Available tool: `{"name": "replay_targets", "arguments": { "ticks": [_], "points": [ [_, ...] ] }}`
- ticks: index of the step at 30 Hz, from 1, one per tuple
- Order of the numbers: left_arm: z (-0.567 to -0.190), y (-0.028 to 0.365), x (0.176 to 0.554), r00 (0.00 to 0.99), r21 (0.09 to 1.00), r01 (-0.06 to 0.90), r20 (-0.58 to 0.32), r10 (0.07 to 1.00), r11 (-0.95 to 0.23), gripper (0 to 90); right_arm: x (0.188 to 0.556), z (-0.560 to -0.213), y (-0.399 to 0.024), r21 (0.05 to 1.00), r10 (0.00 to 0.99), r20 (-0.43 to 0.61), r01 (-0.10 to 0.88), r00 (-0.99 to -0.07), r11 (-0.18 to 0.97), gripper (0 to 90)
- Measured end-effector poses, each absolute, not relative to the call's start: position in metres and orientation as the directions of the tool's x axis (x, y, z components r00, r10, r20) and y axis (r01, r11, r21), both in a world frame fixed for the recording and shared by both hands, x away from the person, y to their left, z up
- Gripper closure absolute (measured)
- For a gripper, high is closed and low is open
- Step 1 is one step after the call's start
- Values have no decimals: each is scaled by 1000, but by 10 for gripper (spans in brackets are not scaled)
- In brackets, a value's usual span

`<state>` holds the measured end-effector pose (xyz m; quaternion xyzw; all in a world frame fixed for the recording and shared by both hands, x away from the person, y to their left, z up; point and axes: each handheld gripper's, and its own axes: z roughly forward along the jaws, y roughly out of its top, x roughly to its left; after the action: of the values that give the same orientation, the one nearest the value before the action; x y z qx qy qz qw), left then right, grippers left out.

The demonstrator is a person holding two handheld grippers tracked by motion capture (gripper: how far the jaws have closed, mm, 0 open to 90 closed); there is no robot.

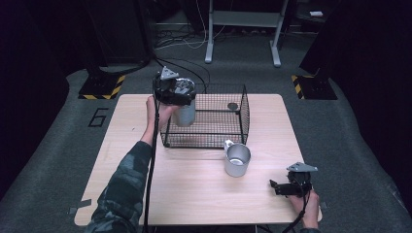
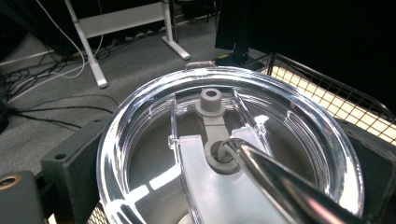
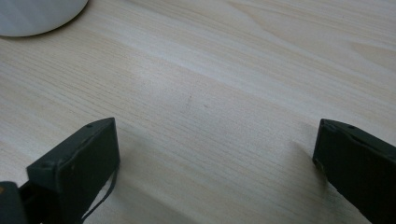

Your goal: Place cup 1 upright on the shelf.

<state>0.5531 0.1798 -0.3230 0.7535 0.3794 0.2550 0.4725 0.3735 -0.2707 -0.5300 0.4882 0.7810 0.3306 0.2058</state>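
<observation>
Steel tumbler (image 1: 185, 114) w/ clear lid (image 2: 224, 140) is clamped in left gripper (image 1: 176, 91), held up over the near-left corner of the wire basket (image 1: 241, 110). Left gripper view: lid sits right btwn the jaws, straw (image 2: 280, 179) poking through its centre hole. Right gripper (image 1: 278, 187) low over wood table (image 1: 194, 194) at near-right edge, jaws spread wide, nothing btwn them. Metal mug (image 1: 237, 159) stands just in front of basket, well apart from both grippers.

The pale wooden worktop (image 1: 194, 194) looks smooth and matt (faint grain); the clear plastic lid (image 2: 140, 130) is glossy, the black wire basket (image 1: 214, 138) thin metal mesh.
</observation>
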Motion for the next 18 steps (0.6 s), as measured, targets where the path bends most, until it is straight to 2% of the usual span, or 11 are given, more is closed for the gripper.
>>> {"name": "replay_targets", "arguments": {
  "ticks": [18],
  "points": [
    [-357, 167, 570, 562, 880, 393, 0, 827, -267, 43, 373, -530, -271, 717, 899, 1, 626, -439, 305, 1]
  ]
}}
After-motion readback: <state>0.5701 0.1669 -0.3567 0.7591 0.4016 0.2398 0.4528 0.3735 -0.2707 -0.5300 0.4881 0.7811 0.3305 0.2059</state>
